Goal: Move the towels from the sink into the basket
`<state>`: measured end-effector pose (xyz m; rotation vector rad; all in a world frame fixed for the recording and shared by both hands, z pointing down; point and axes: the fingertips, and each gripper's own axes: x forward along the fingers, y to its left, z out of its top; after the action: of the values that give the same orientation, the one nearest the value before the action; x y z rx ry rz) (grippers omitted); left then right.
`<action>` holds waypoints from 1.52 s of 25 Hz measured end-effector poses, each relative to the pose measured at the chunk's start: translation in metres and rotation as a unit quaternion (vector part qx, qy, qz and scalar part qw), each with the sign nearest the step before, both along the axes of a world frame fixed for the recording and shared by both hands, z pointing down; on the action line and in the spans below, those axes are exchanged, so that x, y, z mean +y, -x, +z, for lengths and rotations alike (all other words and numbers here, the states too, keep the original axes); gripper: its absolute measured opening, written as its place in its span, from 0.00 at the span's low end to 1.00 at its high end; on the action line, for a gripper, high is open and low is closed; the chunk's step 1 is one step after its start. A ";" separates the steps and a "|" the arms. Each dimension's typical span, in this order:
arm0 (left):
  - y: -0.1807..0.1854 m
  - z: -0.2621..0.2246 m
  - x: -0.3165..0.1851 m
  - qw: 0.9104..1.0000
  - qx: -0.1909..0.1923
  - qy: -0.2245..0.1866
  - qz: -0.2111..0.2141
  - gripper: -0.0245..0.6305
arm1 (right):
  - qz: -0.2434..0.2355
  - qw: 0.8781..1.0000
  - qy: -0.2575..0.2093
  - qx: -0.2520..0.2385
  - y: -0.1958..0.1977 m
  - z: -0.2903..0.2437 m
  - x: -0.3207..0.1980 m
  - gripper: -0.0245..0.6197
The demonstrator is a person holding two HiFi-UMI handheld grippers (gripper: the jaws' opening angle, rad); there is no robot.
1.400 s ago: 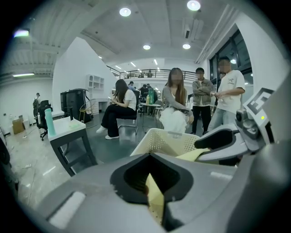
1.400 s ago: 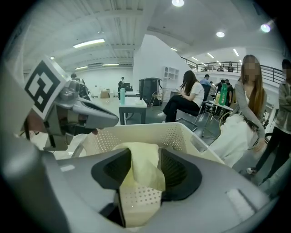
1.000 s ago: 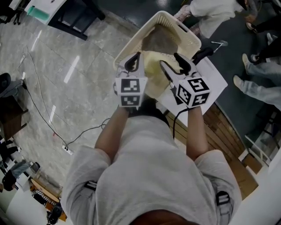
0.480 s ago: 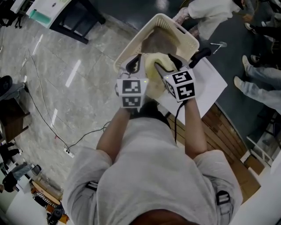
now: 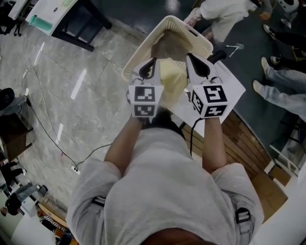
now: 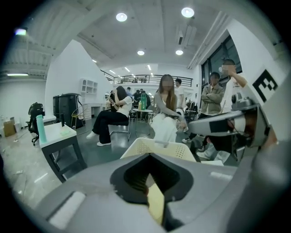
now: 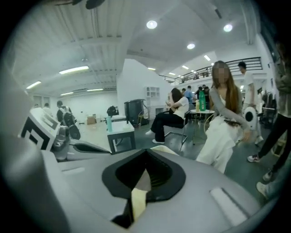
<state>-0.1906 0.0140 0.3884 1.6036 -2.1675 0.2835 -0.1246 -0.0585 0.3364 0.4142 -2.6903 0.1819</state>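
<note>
In the head view a yellow towel [image 5: 173, 79] hangs stretched between my two grippers, just in front of the cream perforated basket [image 5: 143, 48]. A grey-brown towel [image 5: 168, 44] lies inside the basket. My left gripper [image 5: 152, 62] is shut on the yellow towel's left edge; yellow cloth [image 6: 155, 205] shows pinched between its jaws in the left gripper view. My right gripper [image 5: 190, 57] has just been closing, and a strip of the yellow cloth [image 7: 137, 202] is now pinched between its jaws. The sink itself is hidden below my arms.
A white counter [image 5: 230, 85] lies right of the basket, with wooden boards [image 5: 244, 143] beyond it. People sit and stand close behind the basket [image 6: 159, 148] and at the right [image 5: 282, 91]. A dark table [image 5: 71, 14] stands at the upper left, and a cable [image 5: 48, 119] runs over the floor.
The right gripper, open beside the yellow towel before, has shut on it and risen. The left gripper has stayed shut on the towel, hardly moving.
</note>
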 end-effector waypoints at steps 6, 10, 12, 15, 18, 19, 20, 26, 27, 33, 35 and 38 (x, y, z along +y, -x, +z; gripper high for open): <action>-0.024 -0.021 -0.027 0.999 -0.011 -0.020 0.045 0.07 | 0.077 0.997 -0.026 -0.020 -0.039 -0.006 -0.023 0.05; -0.053 -0.029 -0.042 0.997 -0.006 -0.027 0.073 0.07 | 0.110 0.993 -0.022 -0.039 -0.063 -0.012 -0.034 0.05; -0.068 -0.032 -0.050 0.995 -0.003 -0.033 0.089 0.07 | 0.128 0.990 -0.025 -0.052 -0.075 -0.015 -0.038 0.05; -0.087 -0.037 -0.060 0.993 -0.001 -0.042 0.108 0.07 | 0.149 0.986 -0.038 -0.066 -0.092 -0.021 -0.044 0.05; -0.099 -0.042 -0.066 0.992 -0.003 -0.047 0.118 0.07 | 0.157 0.983 -0.052 -0.075 -0.103 -0.028 -0.046 0.05; -0.101 -0.044 -0.067 0.992 -0.005 -0.048 0.119 0.07 | 0.159 0.983 -0.055 -0.077 -0.105 -0.031 -0.046 0.05; -0.103 -0.045 -0.068 0.991 -0.006 -0.050 0.120 0.07 | 0.159 0.982 -0.058 -0.080 -0.106 -0.033 -0.047 0.05; -0.106 -0.049 -0.070 0.991 -0.008 -0.052 0.119 0.07 | 0.157 0.982 -0.060 -0.089 -0.108 -0.036 -0.046 0.05; -0.106 -0.049 -0.070 0.992 -0.008 -0.052 0.119 0.07 | 0.156 0.982 -0.060 -0.089 -0.107 -0.035 -0.046 0.05; -0.103 -0.047 -0.068 0.993 -0.009 -0.050 0.110 0.07 | 0.144 0.985 -0.052 -0.083 -0.102 -0.030 -0.045 0.05; -0.101 -0.047 -0.066 0.993 -0.009 -0.049 0.107 0.07 | 0.141 0.985 -0.052 -0.083 -0.101 -0.029 -0.044 0.05; -0.098 -0.045 -0.064 0.994 -0.009 -0.047 0.103 0.07 | 0.136 0.986 -0.051 -0.082 -0.100 -0.028 -0.042 0.05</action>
<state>-0.0922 -0.0496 0.3432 1.8876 -2.0593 0.2618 -0.0248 -0.1001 0.3080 0.8337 -2.8017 0.1624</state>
